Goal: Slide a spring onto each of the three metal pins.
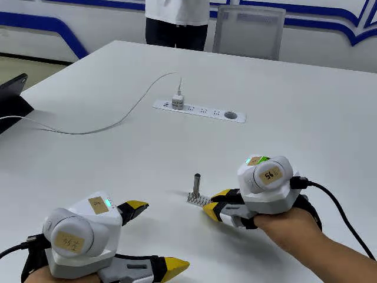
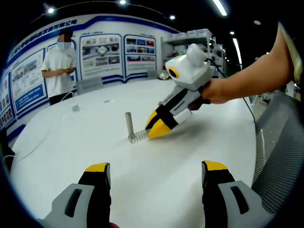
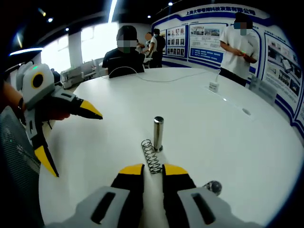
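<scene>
White table, one pin, spring not on it

Right gripper [image 1: 213,203], near the table's [image 1: 306,118] near edge: jaws almost together, pinching one end of the spring [image 1: 198,200]. Spring lies flat on the table and its other end touches the foot of the pin [image 1: 197,184]. Pin stands upright with a bare shaft. Right gripper view shows the same: spring [image 3: 151,156] runs from the jaw tips up to the pin [image 3: 158,134].

Left gripper [image 1: 158,236] is at the near edge, left of the pin and well apart from it. Jaws are spread wide and hold nothing. Its own view has the pin [image 2: 129,124] and spring [image 2: 137,137] ahead, with the right gripper [image 2: 159,128] on the spring.

Mid-table there's a power strip [image 1: 199,110] with a charger [image 1: 178,101] plugged in and a cable [image 1: 118,122] trailing toward the left edge. At the far edge are a grey chair [image 1: 248,32] and a standing person [image 1: 177,20].
</scene>
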A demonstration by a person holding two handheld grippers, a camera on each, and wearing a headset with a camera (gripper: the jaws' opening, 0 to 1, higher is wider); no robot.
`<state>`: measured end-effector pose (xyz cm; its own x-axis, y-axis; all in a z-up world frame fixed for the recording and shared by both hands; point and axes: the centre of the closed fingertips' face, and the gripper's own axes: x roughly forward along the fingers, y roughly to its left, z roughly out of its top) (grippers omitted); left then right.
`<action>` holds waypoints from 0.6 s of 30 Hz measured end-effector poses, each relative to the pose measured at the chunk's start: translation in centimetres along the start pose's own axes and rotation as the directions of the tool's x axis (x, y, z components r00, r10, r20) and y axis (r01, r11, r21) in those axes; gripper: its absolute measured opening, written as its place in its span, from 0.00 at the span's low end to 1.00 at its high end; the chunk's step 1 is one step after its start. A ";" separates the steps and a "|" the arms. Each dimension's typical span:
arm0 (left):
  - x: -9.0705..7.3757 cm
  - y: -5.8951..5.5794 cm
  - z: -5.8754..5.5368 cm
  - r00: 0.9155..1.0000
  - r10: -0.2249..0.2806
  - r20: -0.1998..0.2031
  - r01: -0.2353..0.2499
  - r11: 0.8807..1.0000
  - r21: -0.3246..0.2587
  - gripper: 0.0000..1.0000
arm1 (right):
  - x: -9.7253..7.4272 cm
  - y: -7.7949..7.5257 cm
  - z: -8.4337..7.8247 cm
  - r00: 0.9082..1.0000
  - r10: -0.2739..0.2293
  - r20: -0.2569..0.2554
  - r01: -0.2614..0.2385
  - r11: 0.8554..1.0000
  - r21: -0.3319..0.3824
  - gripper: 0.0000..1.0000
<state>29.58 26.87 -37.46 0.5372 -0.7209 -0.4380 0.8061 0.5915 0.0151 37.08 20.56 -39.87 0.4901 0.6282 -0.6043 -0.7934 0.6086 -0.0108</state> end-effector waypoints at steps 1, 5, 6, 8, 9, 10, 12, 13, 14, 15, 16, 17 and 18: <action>0.0 0.0 0.0 1.000 0.001 0.000 -0.001 1.000 -0.001 0.80 | 0.1 0.0 -0.1 1.000 0.001 -0.004 -0.001 1.000 0.000 0.16; -0.1 0.1 0.0 1.000 0.003 0.000 -0.003 1.000 -0.003 0.80 | 0.2 0.1 -0.2 1.000 0.005 -0.007 -0.005 1.000 0.005 0.16; -0.1 0.1 0.0 1.000 0.004 0.000 -0.004 1.000 -0.002 0.80 | 0.2 0.2 -0.3 1.000 0.007 -0.008 -0.007 1.000 0.004 0.15; -0.1 0.1 0.0 1.000 0.004 -0.001 -0.004 1.000 -0.002 0.80 | 0.2 0.3 -0.2 1.000 0.009 -0.009 -0.009 1.000 0.003 0.15; -0.1 0.0 0.0 1.000 0.004 -0.001 -0.004 1.000 -0.002 0.80 | 0.2 0.4 -0.3 1.000 0.013 -0.009 -0.013 1.000 0.004 0.14; -0.1 0.0 0.0 1.000 0.004 -0.001 -0.004 1.000 -0.001 0.80 | 0.2 0.5 -0.2 1.000 0.015 -0.006 -0.015 1.000 0.004 0.14; -0.1 0.1 0.0 1.000 0.004 -0.001 -0.004 1.000 -0.002 0.80 | 0.2 0.6 -0.2 1.000 0.015 -0.007 -0.015 1.000 0.000 0.14; -0.1 0.1 0.0 1.000 0.004 -0.001 -0.004 1.000 -0.002 0.80 | 0.2 0.6 -0.2 1.000 0.016 -0.008 -0.016 1.000 -0.001 0.13; -0.1 0.0 0.0 1.000 0.004 -0.001 -0.004 1.000 -0.002 0.80 | 0.2 0.7 -0.2 1.000 0.017 -0.009 -0.017 1.000 -0.004 0.13; -0.1 0.0 0.0 1.000 0.004 -0.001 -0.004 1.000 -0.001 0.80 | 0.1 0.8 -0.3 1.000 0.020 -0.010 -0.020 1.000 -0.009 0.12; -0.1 0.1 0.0 1.000 0.004 -0.001 -0.004 1.000 0.000 0.80 | 0.0 0.8 -0.3 1.000 0.019 -0.012 -0.019 1.000 -0.015 0.12; -0.1 0.1 0.0 1.000 0.004 -0.002 -0.004 1.000 0.001 0.80 | 0.0 0.9 -0.3 1.000 0.020 -0.014 -0.020 1.000 -0.016 0.12; -0.1 0.1 0.0 1.000 0.004 -0.001 -0.004 1.000 0.000 0.80 | 0.0 1.0 -0.3 1.000 0.021 -0.015 -0.021 1.000 -0.017 0.12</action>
<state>29.58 26.99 -37.44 0.5399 -0.7182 -0.4390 0.8041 0.5943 0.0167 36.20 20.97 -40.15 0.4680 0.6336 -0.6160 -0.8098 0.5866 -0.0118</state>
